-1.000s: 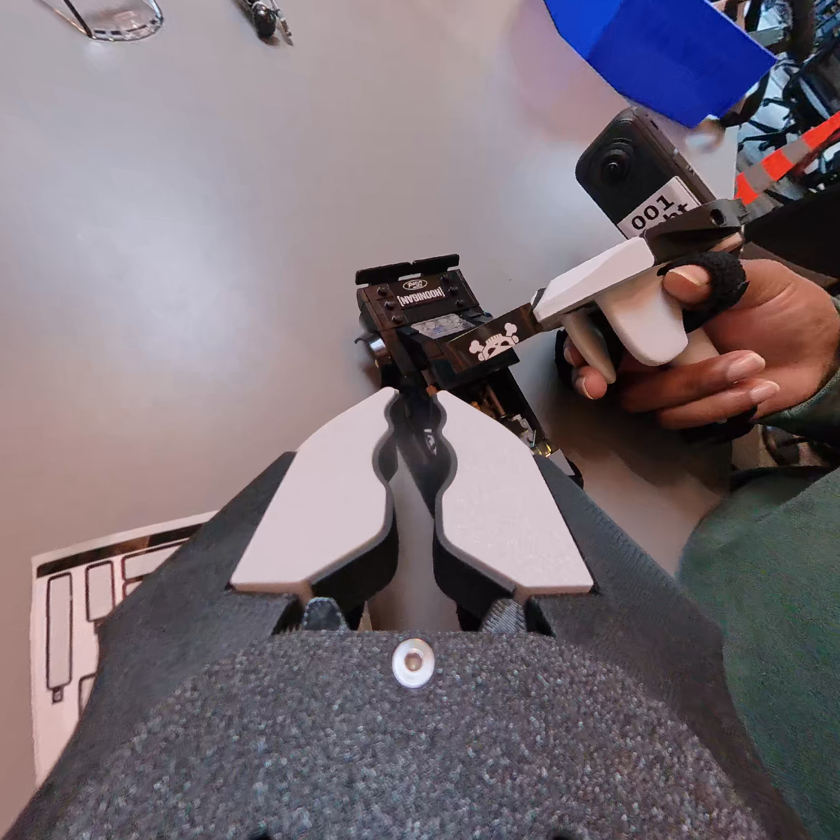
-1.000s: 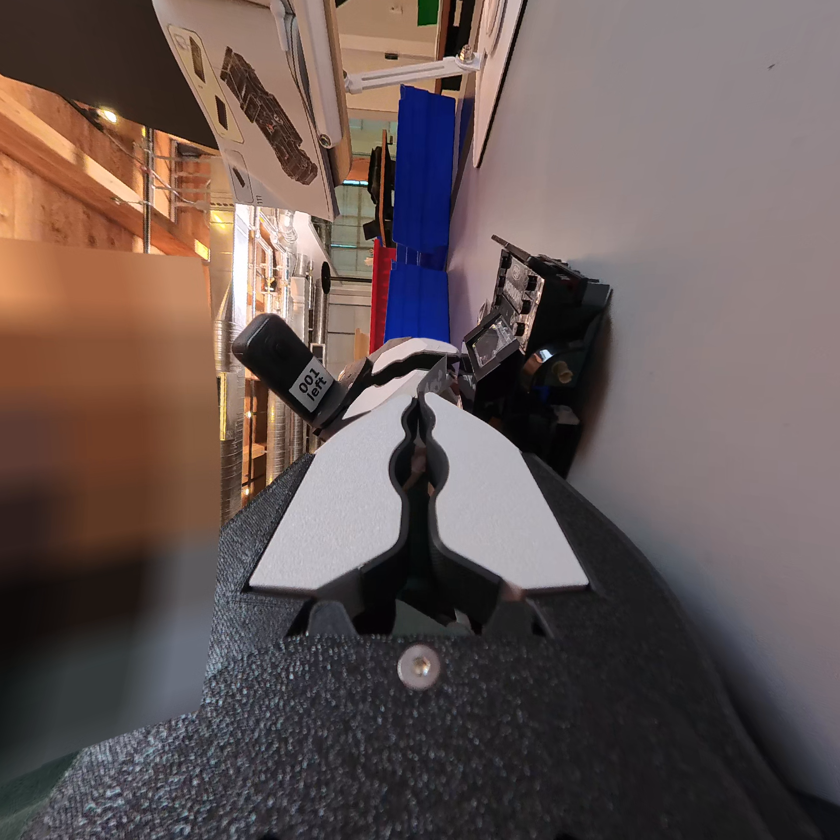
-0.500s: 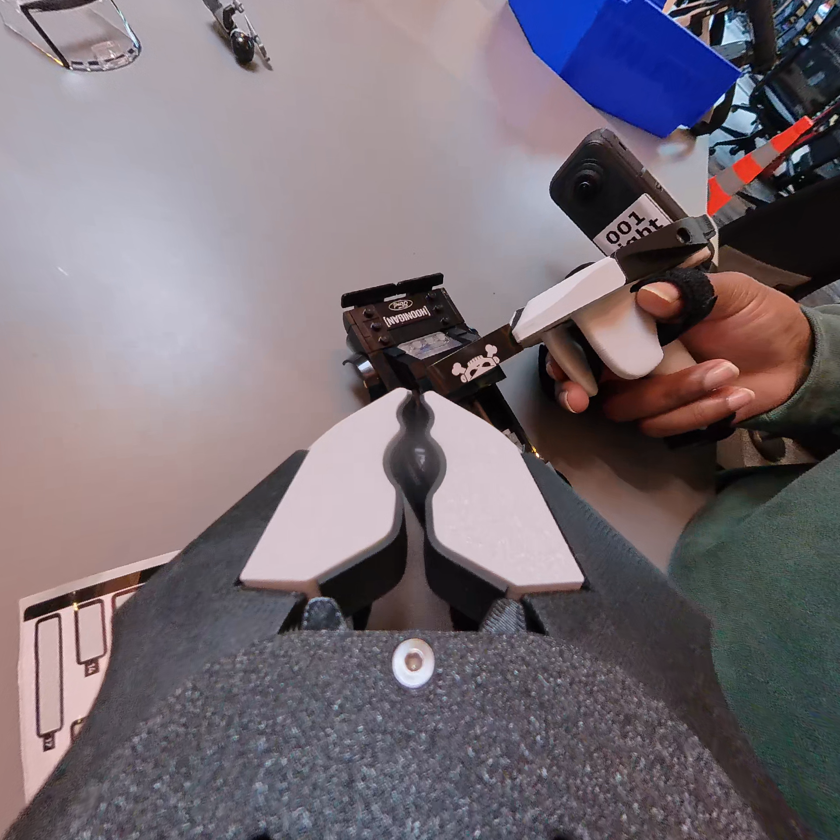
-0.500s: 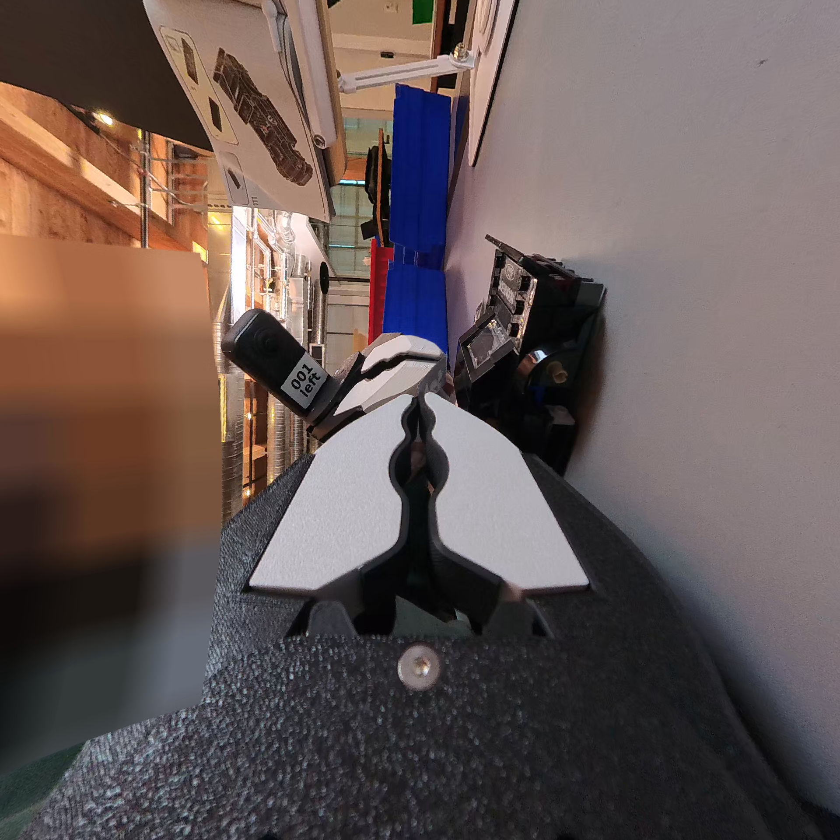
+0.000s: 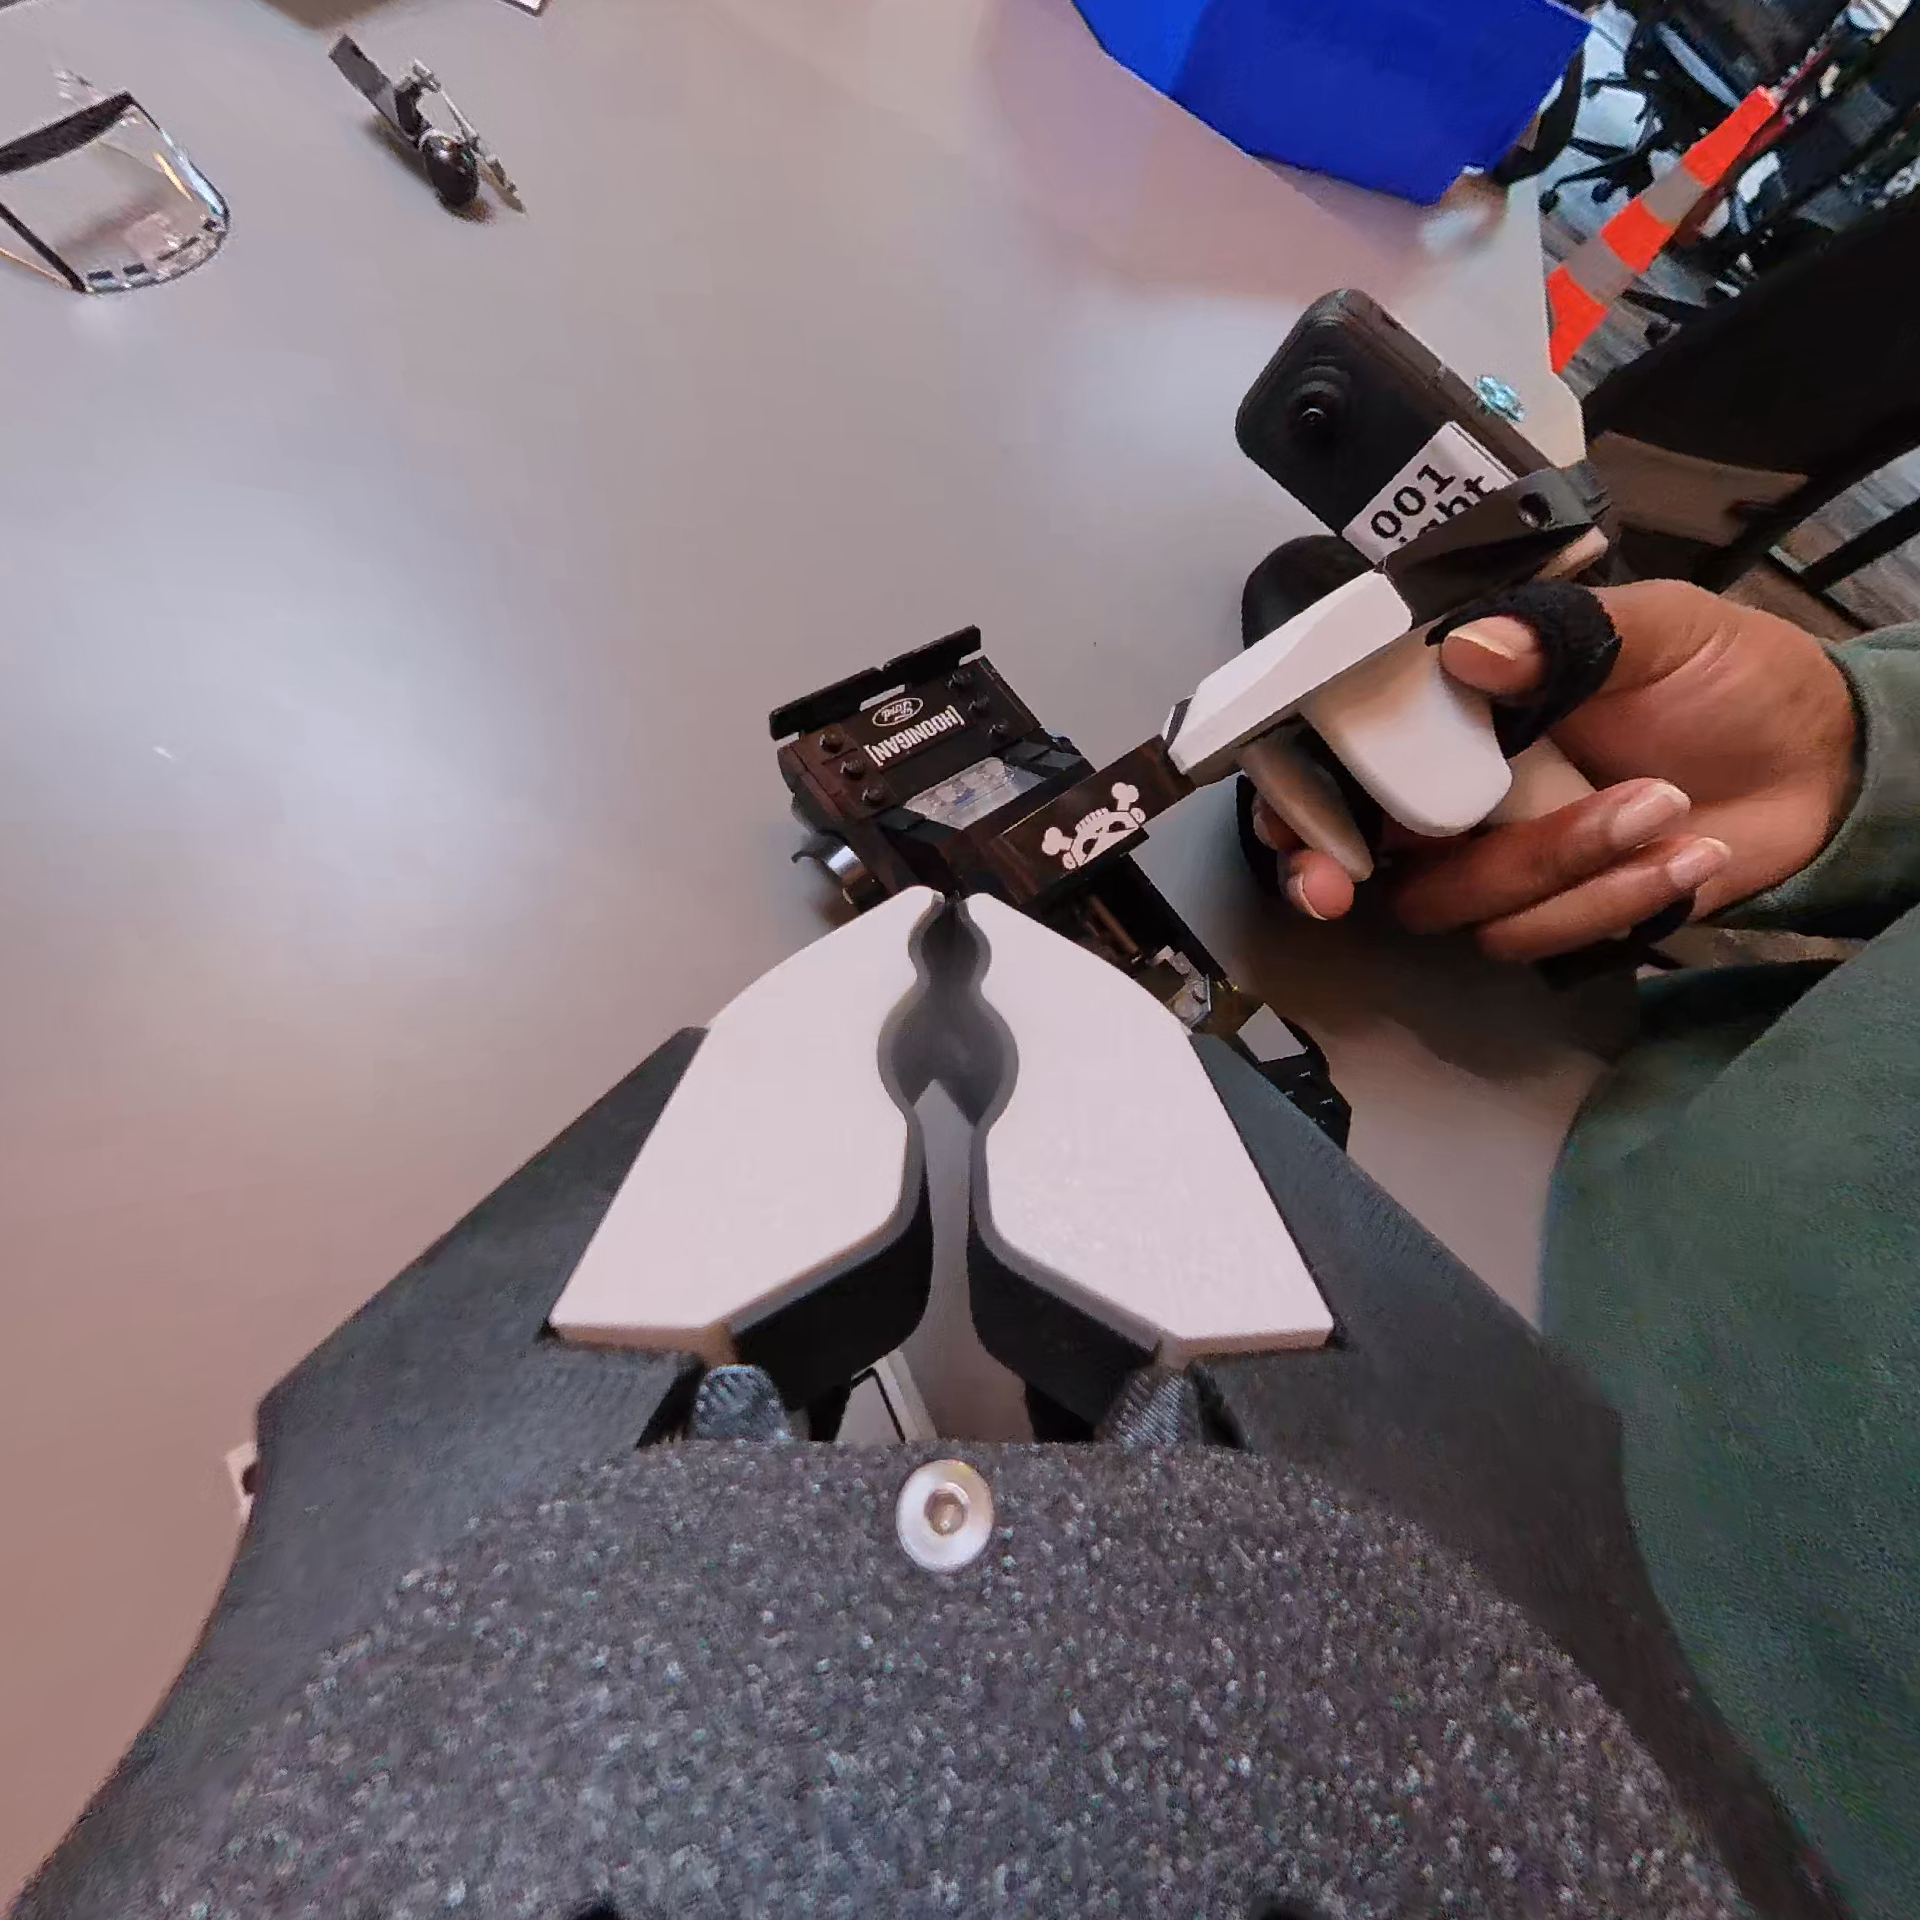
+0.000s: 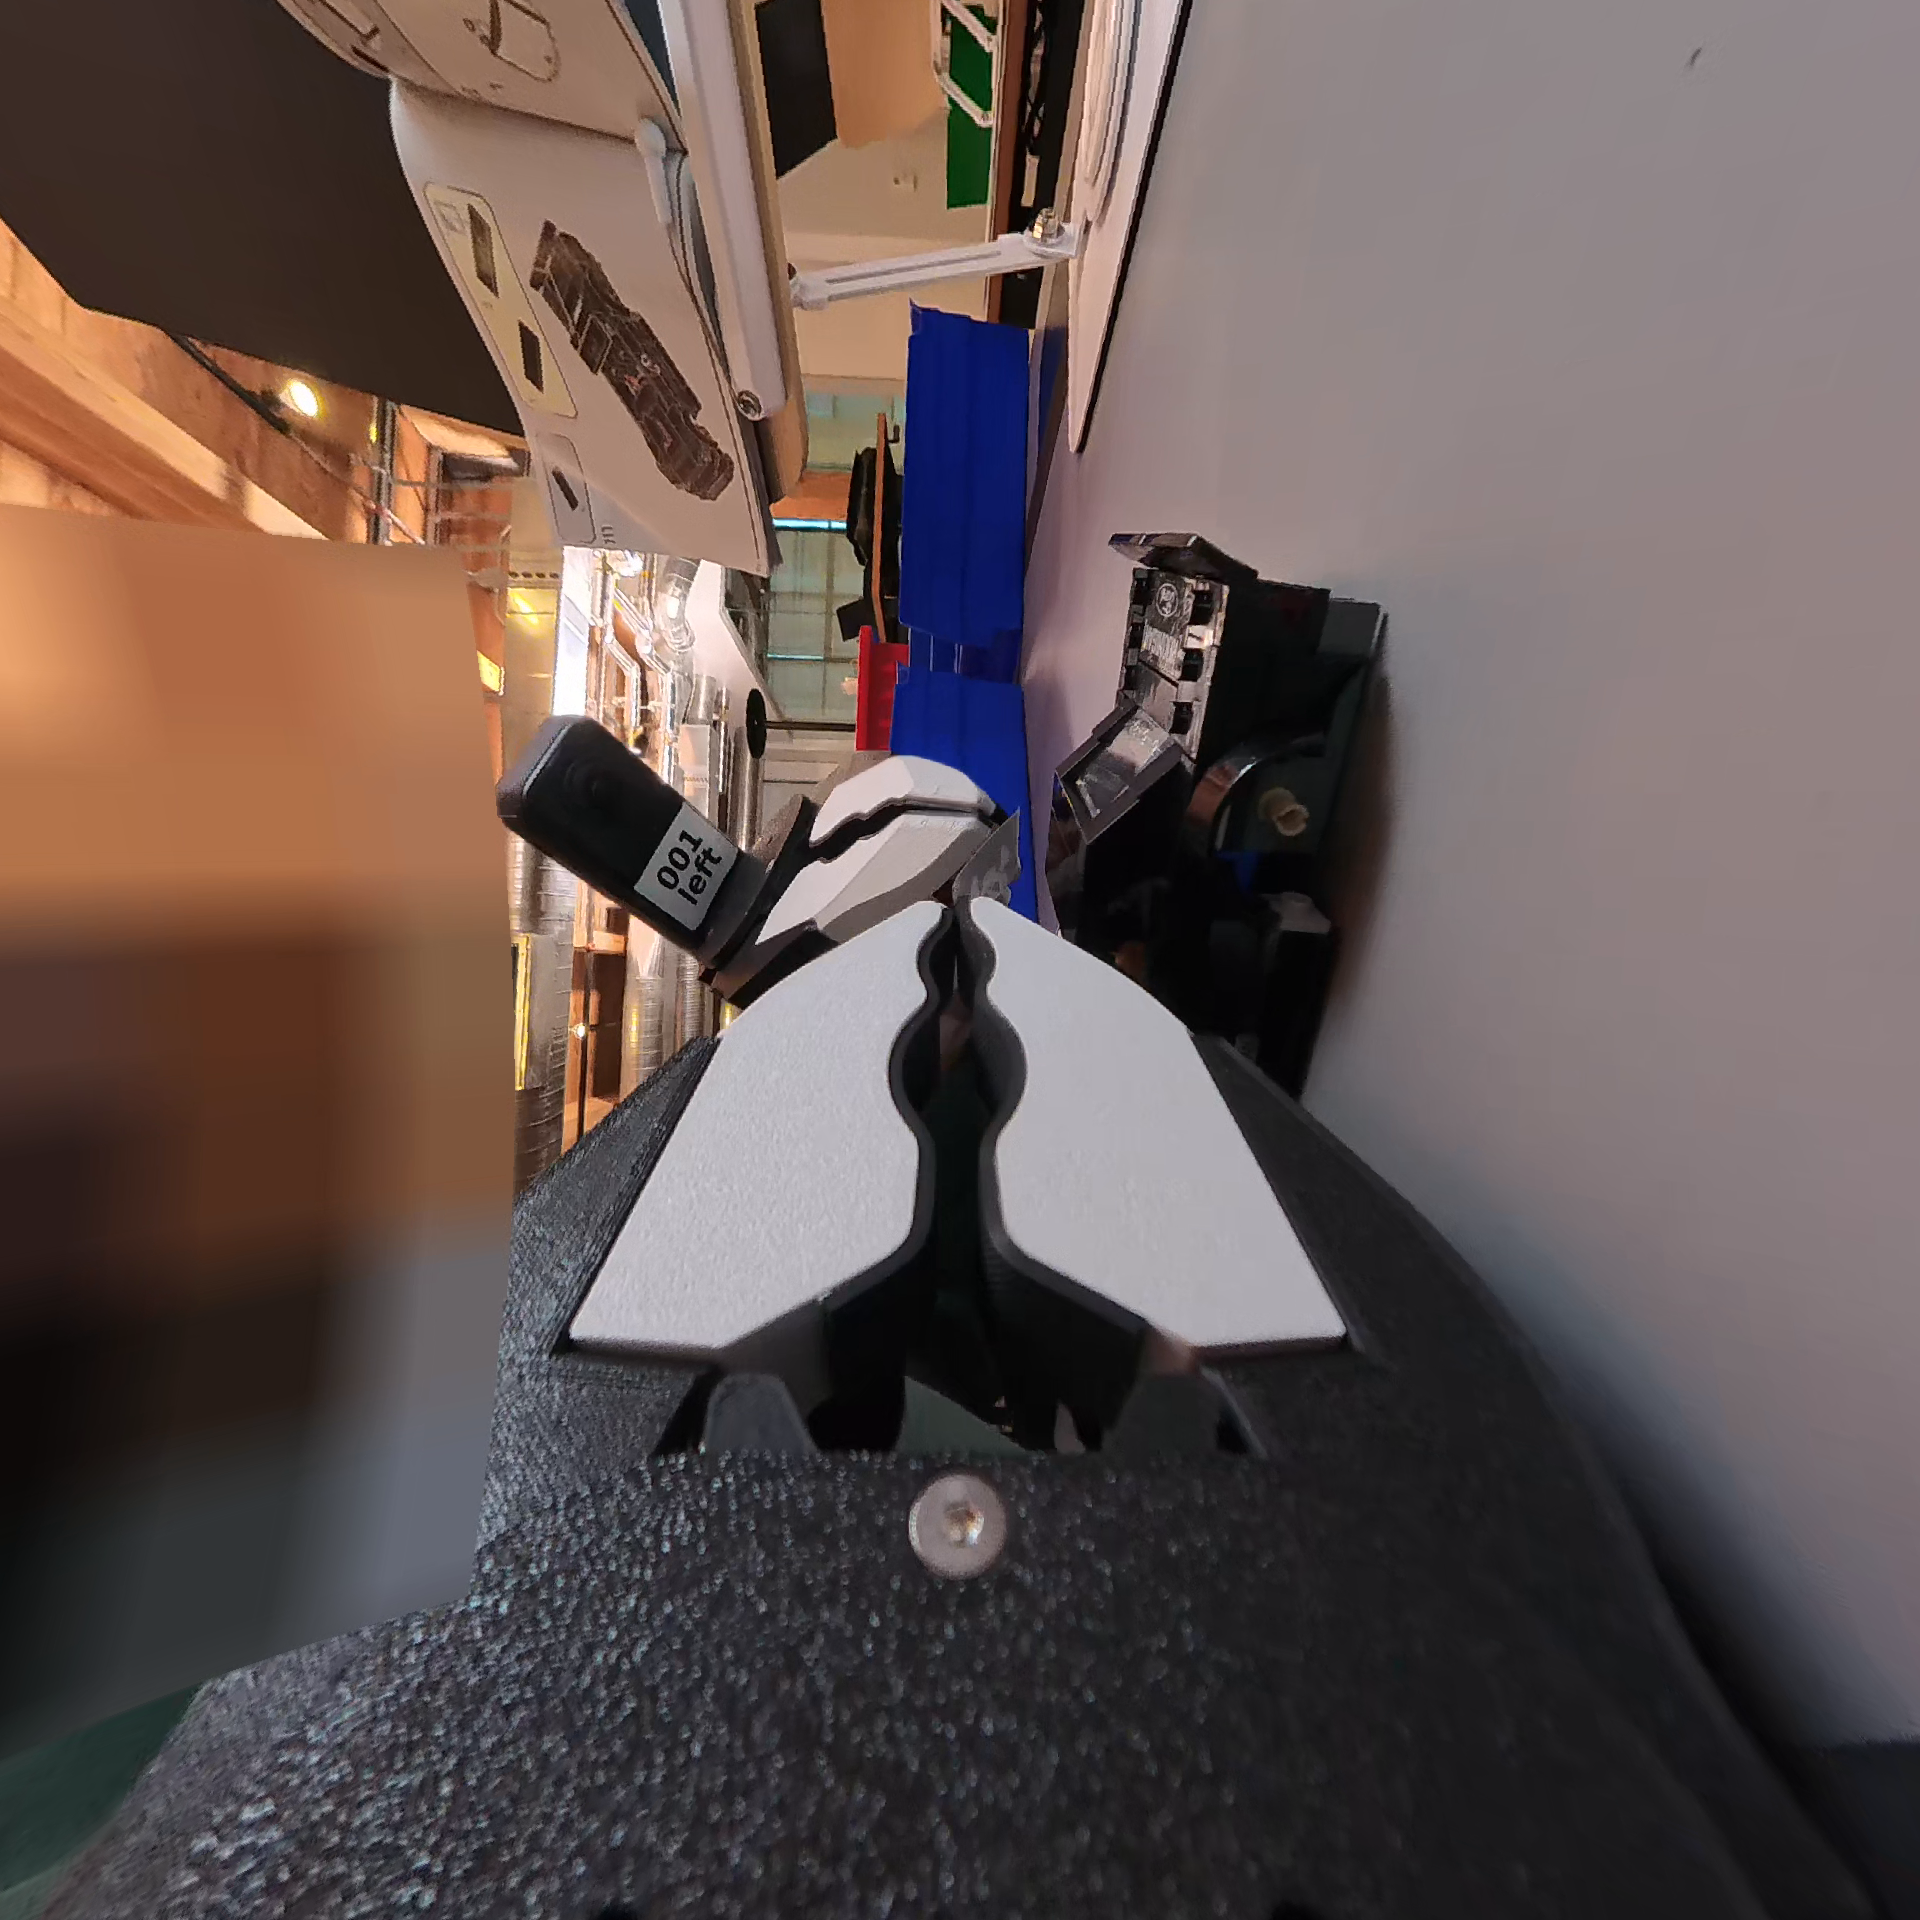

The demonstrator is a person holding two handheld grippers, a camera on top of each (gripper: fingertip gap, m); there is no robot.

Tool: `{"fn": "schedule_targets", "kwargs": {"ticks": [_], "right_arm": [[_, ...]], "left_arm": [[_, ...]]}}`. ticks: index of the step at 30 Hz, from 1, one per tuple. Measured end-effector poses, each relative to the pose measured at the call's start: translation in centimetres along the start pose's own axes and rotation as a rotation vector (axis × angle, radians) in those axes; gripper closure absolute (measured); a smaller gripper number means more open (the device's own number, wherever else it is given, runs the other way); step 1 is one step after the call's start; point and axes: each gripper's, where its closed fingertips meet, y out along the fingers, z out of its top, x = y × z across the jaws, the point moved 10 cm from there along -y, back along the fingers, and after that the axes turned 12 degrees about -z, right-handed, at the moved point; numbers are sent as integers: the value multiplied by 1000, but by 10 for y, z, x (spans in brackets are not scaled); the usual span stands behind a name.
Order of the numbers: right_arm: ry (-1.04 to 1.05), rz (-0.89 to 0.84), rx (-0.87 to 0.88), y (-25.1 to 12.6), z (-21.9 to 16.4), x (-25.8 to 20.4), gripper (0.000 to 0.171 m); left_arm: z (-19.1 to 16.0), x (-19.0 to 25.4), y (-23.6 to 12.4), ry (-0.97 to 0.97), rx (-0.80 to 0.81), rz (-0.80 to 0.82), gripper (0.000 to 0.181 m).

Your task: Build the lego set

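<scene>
A black lego car (image 5: 914, 764) lies on the grey table (image 5: 416, 623); it also shows in the right wrist view (image 6: 1236, 769). My right gripper (image 5: 1172, 744) is shut on a flat black piece with a white skull print (image 5: 1096, 826) and holds it over the car's middle. In its own view the right gripper (image 6: 956, 912) is shut, with the piece's edge (image 6: 992, 871) showing past the tips. My left gripper (image 5: 951, 902) is shut with nothing seen in it, just in front of the car; it also shows in the right wrist view (image 6: 902, 831).
A person's hand (image 5: 1621, 769) holds the right gripper. A blue bin (image 5: 1330, 73) stands at the back right. A clear plastic bag (image 5: 104, 208) and a small black part (image 5: 442, 156) lie at the back left. An instruction booklet (image 6: 603, 343) sits on a stand. Tip to tip, the grippers are about 6 centimetres apart.
My left gripper's fingers were apart around the car's near end and have closed; it has drawn back from the car. The right gripper still holds the skull piece over the car.
</scene>
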Motion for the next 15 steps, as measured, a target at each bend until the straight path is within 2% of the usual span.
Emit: {"fn": "schedule_targets", "kwargs": {"ticks": [5, 7, 9, 15], "right_arm": [[-2, -4, 5, -1, 0, -1, 171], [-11, -7, 9, -2, 1, -2, 171], [-25, -8, 11, -4, 3, -3, 171], [-59, -17, 15, -11, 8, -4, 171]], "left_arm": [[-1, -4, 4, -8, -51, -24, 181], [-7, -7, 7, -47, -112, -41, 165], [-14, -8, 10, -83, -159, -66, 163], [-25, 0, 7, -193, -128, -148, 165]]}}
